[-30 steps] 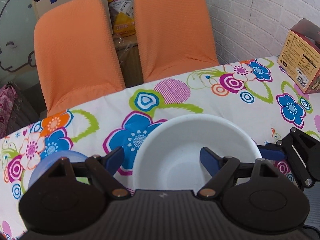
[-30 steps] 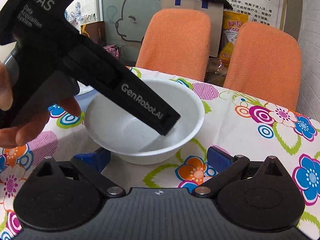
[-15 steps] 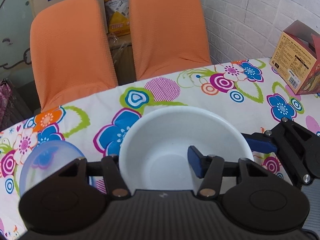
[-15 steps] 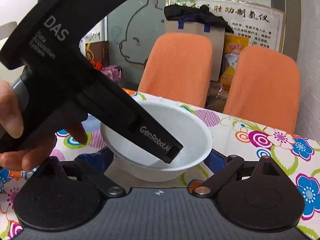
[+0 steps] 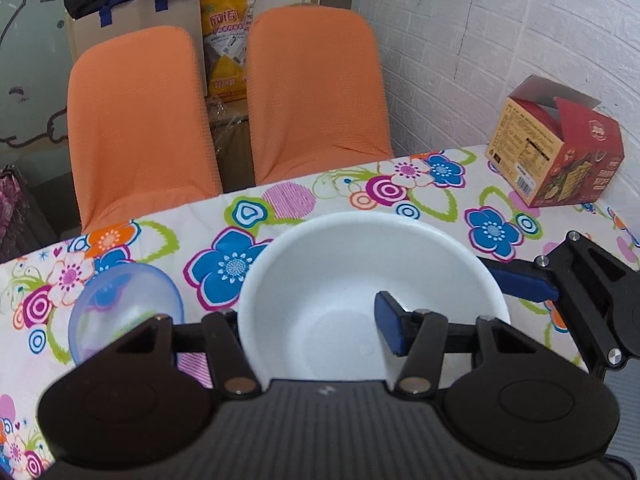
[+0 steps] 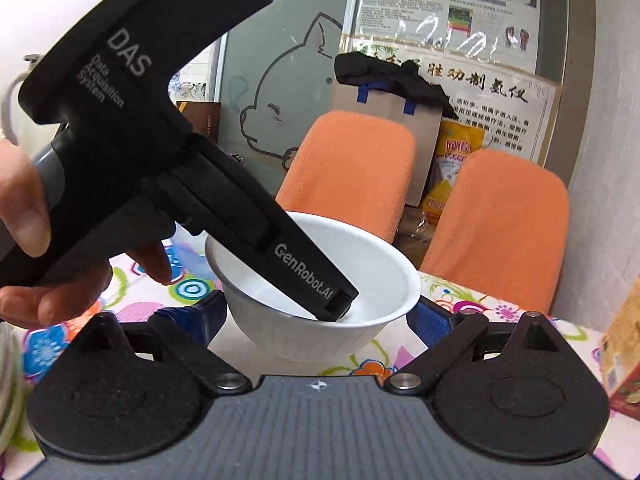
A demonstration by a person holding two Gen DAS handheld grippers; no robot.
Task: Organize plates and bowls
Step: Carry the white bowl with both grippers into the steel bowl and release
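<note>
A white bowl point(image 5: 340, 276) point(image 6: 280, 332) hangs tilted above the floral tablecloth point(image 5: 420, 192). My left gripper point(image 5: 316, 320) point(image 6: 332, 300) is shut on its near-left wall: the blue right pad point(image 5: 390, 328) presses inside, and the left finger is hidden behind the wall. A person's hand point(image 6: 24, 216) holds this gripper. My right gripper point(image 6: 316, 316) stands open, one blue finger on each side of the white bowl, apart from it. A translucent blue bowl point(image 5: 124, 300) rests on the cloth to the left.
A red and yellow carton point(image 5: 560, 148) point(image 6: 624, 352) stands at the table's right end by the white brick wall. Two orange chairs point(image 5: 136, 120) point(image 5: 316, 88) line the far edge. Boxes and bags sit behind them.
My left gripper narrowed onto the white bowl's wall and rose with it, tilting the bowl off the cloth. My right gripper rose too and stays open around the bowl.
</note>
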